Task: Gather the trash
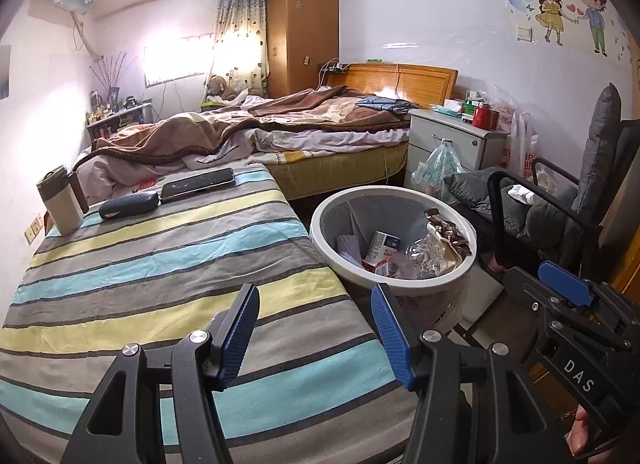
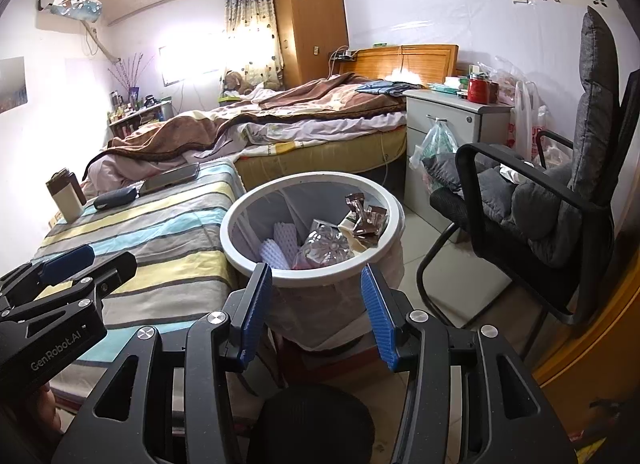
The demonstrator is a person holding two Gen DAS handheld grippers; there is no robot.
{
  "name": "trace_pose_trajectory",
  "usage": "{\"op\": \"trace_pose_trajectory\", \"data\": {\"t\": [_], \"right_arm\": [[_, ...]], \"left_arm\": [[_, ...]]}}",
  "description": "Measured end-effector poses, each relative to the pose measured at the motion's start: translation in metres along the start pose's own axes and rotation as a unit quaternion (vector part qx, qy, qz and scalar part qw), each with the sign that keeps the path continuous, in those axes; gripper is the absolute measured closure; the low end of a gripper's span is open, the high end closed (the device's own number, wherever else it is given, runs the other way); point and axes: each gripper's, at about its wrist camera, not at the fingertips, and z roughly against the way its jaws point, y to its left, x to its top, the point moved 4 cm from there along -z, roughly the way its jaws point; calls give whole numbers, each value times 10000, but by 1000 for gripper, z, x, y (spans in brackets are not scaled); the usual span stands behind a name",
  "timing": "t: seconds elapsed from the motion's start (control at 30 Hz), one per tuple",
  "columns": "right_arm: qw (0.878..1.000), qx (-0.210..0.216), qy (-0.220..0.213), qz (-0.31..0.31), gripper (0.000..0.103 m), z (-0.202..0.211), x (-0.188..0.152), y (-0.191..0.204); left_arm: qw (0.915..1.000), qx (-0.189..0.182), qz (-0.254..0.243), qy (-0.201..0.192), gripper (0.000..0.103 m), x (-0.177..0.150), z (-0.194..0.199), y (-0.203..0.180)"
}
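Left wrist view: left gripper point(image 1: 316, 328) jaws open, nothing between, over near edge of striped worktop point(image 1: 160, 264). Bin point(image 1: 440, 279) just beside worktop right edge, wrappers point(image 1: 448, 229) inside. No loose trash seen on worktop; look well before next reach.

Right wrist view: right gripper point(image 2: 316, 314) jaws open, empty, before near rim of bin point(image 2: 256, 254). Keep clear of rim and chair point(image 2: 520, 199).
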Motion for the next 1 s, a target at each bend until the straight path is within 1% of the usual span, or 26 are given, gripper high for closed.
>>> {"op": "trace_pose_trajectory", "data": {"t": [1.0], "right_arm": [[10000, 12, 5, 32, 54, 6, -3, 7]], "left_arm": [[10000, 31, 59, 3, 45, 1, 3, 4]]}}
